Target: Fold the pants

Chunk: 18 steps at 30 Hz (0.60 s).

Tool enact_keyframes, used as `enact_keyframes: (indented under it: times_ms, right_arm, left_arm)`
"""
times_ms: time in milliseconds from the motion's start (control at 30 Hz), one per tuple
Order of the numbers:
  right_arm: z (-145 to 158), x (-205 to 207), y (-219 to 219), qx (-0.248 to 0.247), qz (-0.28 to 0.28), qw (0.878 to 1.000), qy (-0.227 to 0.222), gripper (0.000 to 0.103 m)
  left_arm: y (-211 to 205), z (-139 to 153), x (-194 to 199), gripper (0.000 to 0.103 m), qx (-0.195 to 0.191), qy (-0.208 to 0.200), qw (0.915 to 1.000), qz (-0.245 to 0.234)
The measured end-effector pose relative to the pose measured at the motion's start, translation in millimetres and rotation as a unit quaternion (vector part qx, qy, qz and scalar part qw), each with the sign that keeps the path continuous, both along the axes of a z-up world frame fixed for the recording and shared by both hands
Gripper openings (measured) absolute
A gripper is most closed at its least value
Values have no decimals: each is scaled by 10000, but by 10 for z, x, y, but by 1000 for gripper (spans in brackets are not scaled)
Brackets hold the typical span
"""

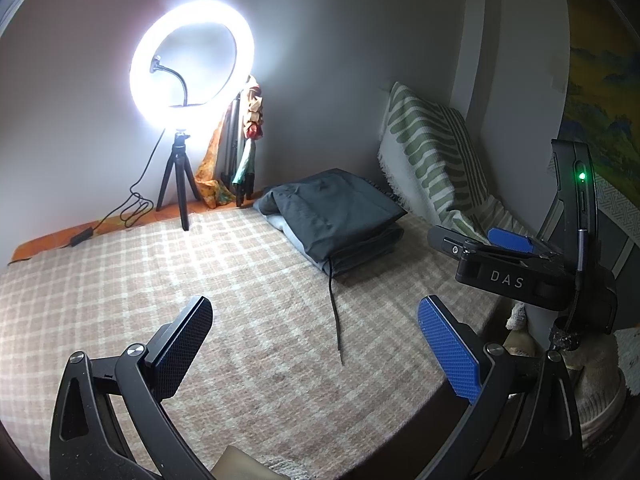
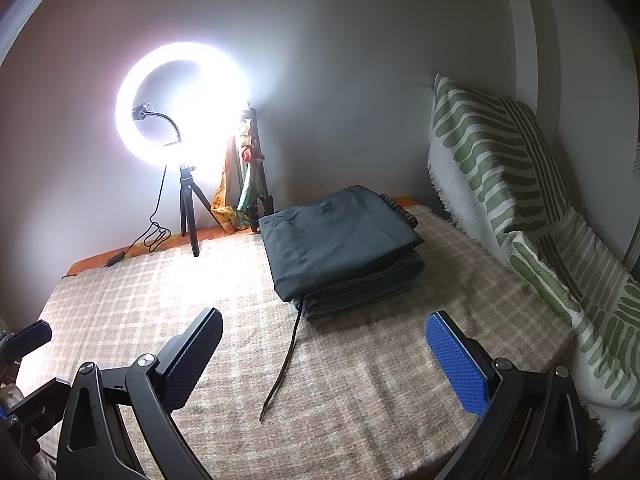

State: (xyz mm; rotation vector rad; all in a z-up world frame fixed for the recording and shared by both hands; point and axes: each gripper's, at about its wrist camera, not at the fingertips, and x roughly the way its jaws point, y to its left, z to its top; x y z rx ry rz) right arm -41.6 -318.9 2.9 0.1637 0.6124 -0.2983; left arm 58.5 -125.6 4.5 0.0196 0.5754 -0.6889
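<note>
Pants point(image 2: 340, 244) lie as a compact folded stack at the far side of the blanket point(image 2: 360, 380), drawstring point(image 2: 286, 356) trailing toward the grippers. Left gripper point(image 1: 314, 344) and right gripper point(image 2: 324, 356) both hover wide open, holding nothing, well short of the stack. Folding looks finished; what remains, if anything, is tucking the drawstring.

Both wrist views look forward, low over the bed point(image 1: 120, 280); both share the pants point(image 2: 340, 236).

The letters "DAS" stand in white on the right gripper point(image 1: 486, 242) body.
</note>
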Motion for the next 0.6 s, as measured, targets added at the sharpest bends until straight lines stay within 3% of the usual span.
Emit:
enact_keyframes:
  times_ms: [300, 600]
  right_arm:
    - [-16, 8, 0, 27, 12, 10000, 9, 103]
    - [-83, 72, -14, 44, 36, 10000, 54, 103]
  left_arm:
    - [33, -25, 26, 102, -31, -23, 10000, 37]
    - [78, -15, 65, 102, 108, -297, 9994, 173]
